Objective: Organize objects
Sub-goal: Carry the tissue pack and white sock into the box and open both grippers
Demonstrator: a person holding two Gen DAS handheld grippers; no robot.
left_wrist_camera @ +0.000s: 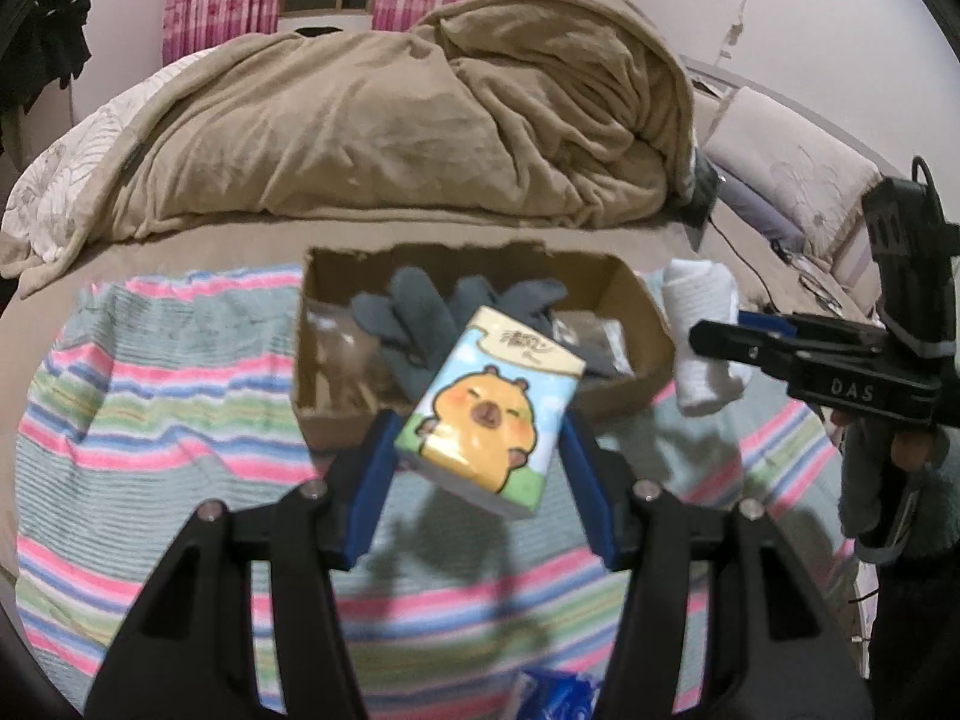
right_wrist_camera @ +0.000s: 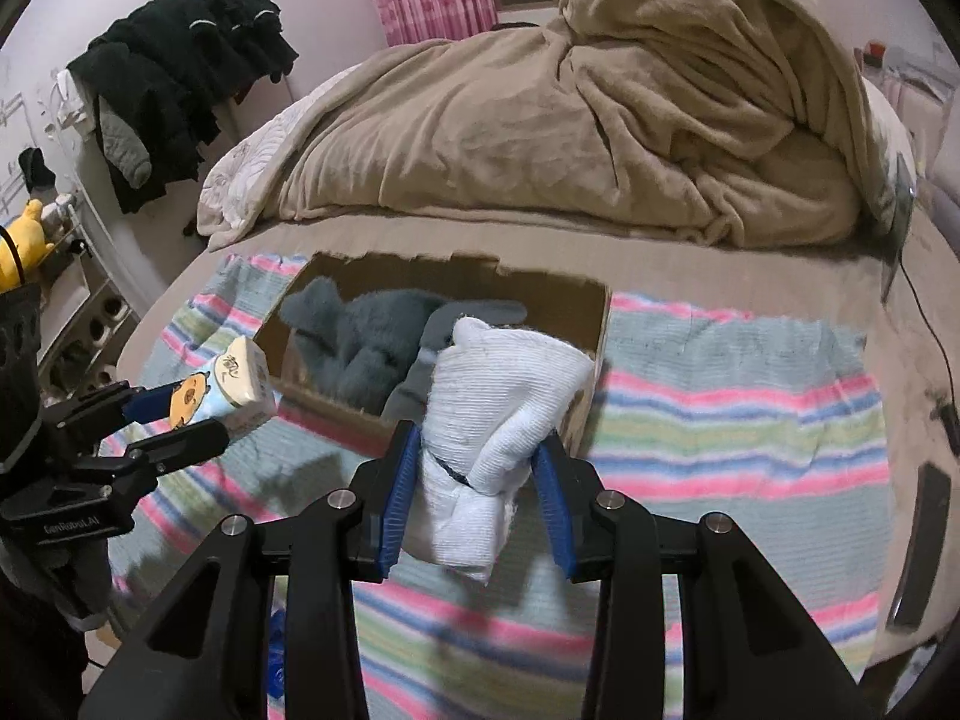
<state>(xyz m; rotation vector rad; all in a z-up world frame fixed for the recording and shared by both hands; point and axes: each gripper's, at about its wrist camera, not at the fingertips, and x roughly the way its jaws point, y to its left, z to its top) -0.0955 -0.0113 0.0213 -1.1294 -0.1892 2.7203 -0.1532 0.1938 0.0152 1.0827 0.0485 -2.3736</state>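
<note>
Cardboard box (right_wrist_camera: 591, 315) of grey gloves (right_wrist_camera: 366, 330) on striped towel (right_wrist_camera: 720, 396) on bed, left gripper (left_wrist_camera: 480, 450) fingers clamping cartoon tissue pack (left_wrist_camera: 489, 408) just before it, right gripper (right_wrist_camera: 477, 480) fingers squeezing white cloth roll (right_wrist_camera: 498, 414) at its near edge.

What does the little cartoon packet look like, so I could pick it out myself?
Start at the open brown cardboard box on the striped pastel blanket across the bed. Just in front of it, the left gripper holds a small rectangular tissue packet in the air. Unlike the grey gloves and white rolled cloth nearby, it shows a yellow-orange cartoon animal.
</note>
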